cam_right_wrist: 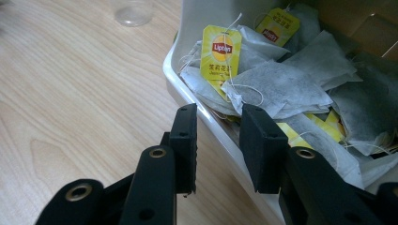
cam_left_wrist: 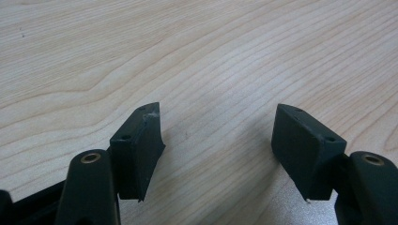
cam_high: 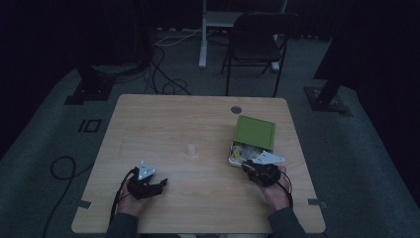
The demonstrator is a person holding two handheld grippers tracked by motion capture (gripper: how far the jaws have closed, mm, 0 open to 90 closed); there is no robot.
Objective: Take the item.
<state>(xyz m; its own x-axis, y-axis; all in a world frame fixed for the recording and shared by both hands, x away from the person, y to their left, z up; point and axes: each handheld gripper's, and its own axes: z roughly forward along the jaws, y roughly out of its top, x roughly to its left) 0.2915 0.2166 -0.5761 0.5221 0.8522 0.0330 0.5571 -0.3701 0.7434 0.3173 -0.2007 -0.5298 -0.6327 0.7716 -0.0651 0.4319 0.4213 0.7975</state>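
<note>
Right gripper view puts the right tool (cam_right_wrist: 217, 123) astride the near rim of the white tea-bag box with its green lid (cam_right_wrist: 187, 84) — jaws partly apart, pinching nothing, poised for the yellow-tagged paper tea bags (cam_right_wrist: 281, 86) — while the left tool (cam_left_wrist: 216, 136) idles agape over the pale wooden desk (cam_left_wrist: 141, 47).

This looks like a dim recording lab or studio. A plain wooden table (cam_high: 198, 148) stands alone on grey carpet (cam_high: 356, 163). At twelve o'clock a black folding chair (cam_high: 257, 42) and a white stand (cam_high: 210, 29) sit beyond it; loose cables (cam_high: 163, 79) snake at eleven. Black rig feet (cam_high: 89, 89) flank it at ten and two, against dark curtains.
</note>
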